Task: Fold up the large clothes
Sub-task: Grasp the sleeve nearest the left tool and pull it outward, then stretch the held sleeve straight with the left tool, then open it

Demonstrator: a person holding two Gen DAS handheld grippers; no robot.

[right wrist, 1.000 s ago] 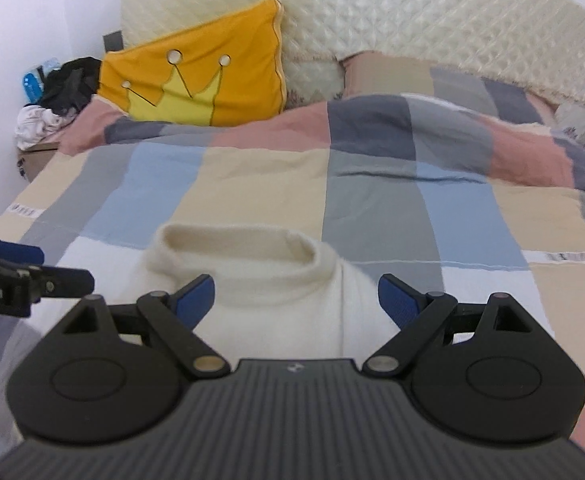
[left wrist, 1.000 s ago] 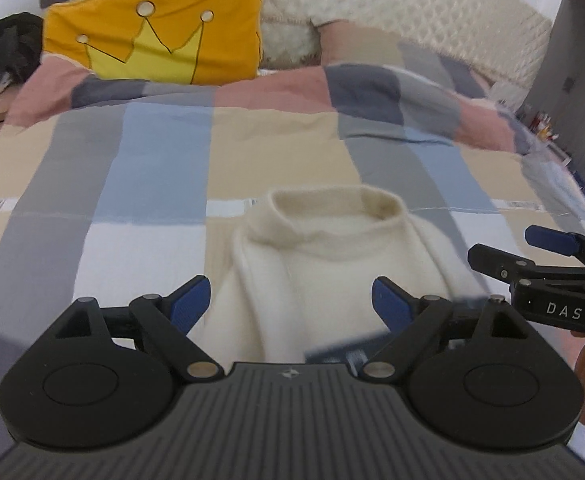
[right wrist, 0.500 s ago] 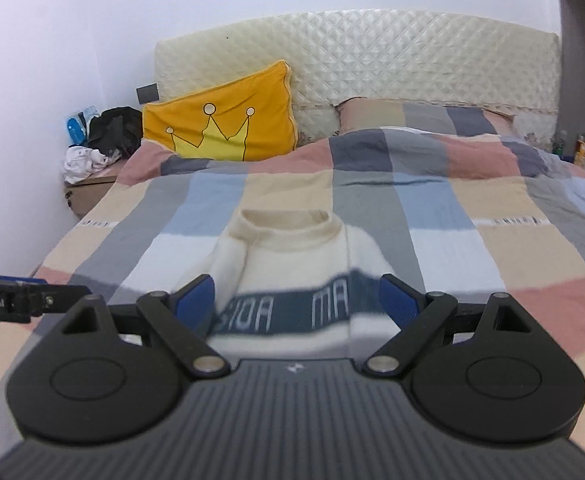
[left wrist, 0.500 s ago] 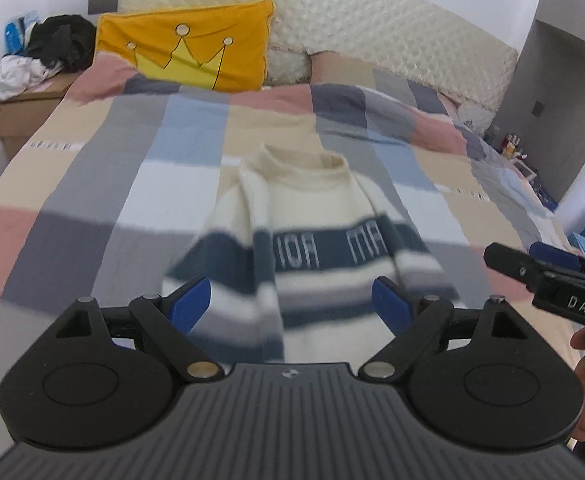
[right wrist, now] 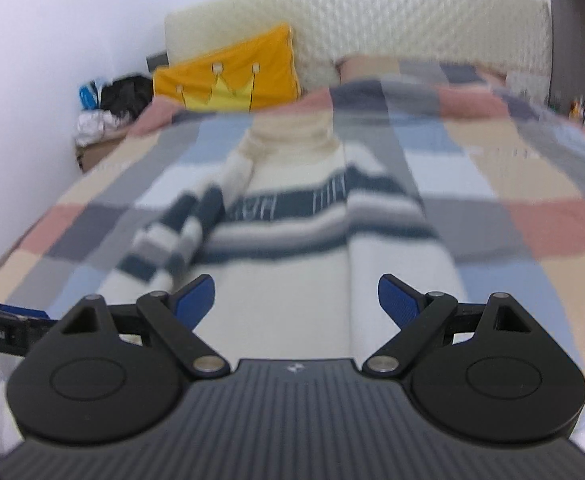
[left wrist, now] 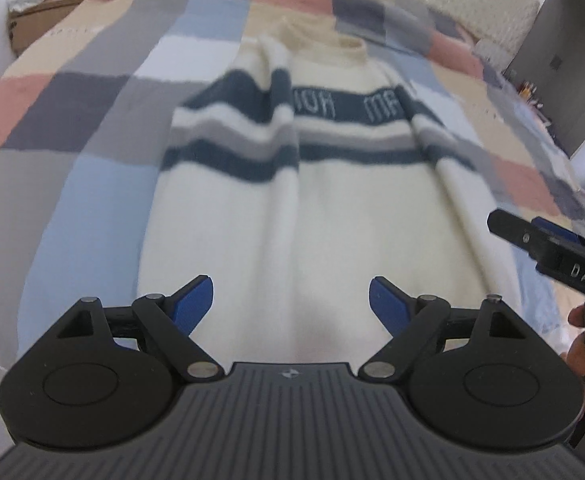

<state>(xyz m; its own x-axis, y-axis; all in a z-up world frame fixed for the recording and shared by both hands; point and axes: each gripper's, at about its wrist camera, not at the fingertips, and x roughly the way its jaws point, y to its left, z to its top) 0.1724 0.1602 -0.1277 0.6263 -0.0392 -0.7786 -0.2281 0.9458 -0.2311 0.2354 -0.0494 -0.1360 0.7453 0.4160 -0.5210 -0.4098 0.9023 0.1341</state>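
Whereas a second ago only the collar and chest filled both views, the whole sweater (left wrist: 324,200) now shows, so both tongs have drawn back toward its hem, probably to start a fold from the bottom edge. Lower centre of the left view, the left gripper (left wrist: 291,300) stands wide open and empty; the right gripper (right wrist: 296,300) likewise. Sweater lies flat mid-frame on the checked bedspread (left wrist: 76,120), long axis running bottom to top, collar toward the yellow pillow (right wrist: 232,76).
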